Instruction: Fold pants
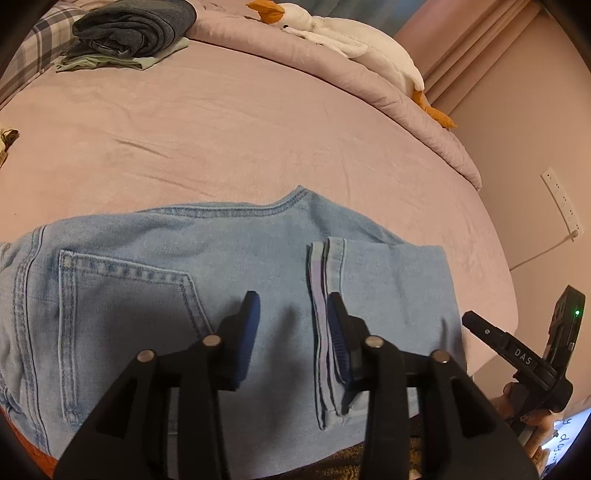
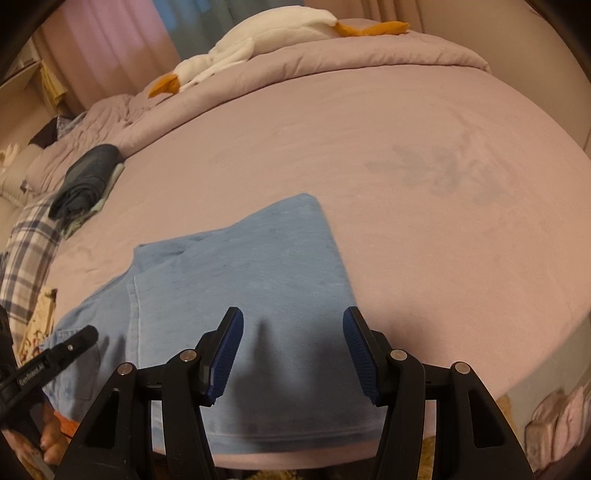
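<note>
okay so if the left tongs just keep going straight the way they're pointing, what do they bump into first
Most likely the light blue jeans. The left tongs are open and point down at the denim, beside the folded-over leg hems. How far above the cloth they are is hard to judge.

Jeans [image 1: 236,258]: light-blue denim, matt, woven texture, raised stitched seams. Bed sheet [image 1: 221,122]: pink cloth, soft, matt, lightly creased. Left tongs [image 1: 293,332] and right tongs [image 2: 293,354]: black matt plastic, blue ribbed pads [image 2: 360,354], shiny metal rivets. Plush goose [image 1: 343,33]: white fleecy fabric.
</note>
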A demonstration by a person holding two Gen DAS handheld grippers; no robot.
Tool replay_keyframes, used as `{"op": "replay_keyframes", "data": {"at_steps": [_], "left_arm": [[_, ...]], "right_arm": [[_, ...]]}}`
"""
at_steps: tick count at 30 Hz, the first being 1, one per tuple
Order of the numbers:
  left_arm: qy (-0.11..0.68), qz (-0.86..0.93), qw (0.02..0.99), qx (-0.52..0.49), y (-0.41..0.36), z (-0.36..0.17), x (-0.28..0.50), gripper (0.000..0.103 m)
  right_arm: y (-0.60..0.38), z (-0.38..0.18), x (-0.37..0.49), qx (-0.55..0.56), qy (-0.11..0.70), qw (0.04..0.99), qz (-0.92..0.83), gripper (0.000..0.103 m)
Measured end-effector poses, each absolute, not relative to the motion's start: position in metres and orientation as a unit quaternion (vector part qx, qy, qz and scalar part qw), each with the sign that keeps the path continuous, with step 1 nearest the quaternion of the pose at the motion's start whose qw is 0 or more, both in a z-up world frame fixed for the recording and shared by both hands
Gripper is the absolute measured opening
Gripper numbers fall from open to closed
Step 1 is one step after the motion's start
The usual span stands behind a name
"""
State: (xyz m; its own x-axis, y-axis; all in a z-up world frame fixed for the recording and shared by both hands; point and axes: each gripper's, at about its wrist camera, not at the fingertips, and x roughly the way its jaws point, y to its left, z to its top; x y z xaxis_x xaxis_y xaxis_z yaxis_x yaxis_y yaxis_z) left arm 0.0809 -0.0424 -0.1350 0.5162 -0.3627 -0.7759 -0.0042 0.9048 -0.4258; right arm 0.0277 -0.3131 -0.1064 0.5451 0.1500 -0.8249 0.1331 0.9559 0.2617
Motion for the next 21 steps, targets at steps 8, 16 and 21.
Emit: {"op": "replay_keyframes", "data": {"at_steps": [8,16,21], "left_arm": [[0.494,-0.114,0.838,-0.2,-0.048,-0.143,0.087,0.047],[0.515,-0.15,0.811,-0.233,-0.054,-0.159,0.093,0.046],[0.522,-0.149,0.811,-0.219,-0.06,-0.163,0.093,0.046]], "right_arm": [[-0.327,-0.112,0.027,0.166,0.479,0.862,-0.014,0.057],[-0.312,-0.126,0.032,0.145,0.495,0.857,0.004,0.057],[-0.312,-0.132,0.033,0.149,0.495,0.856,0.006,0.057]]}}
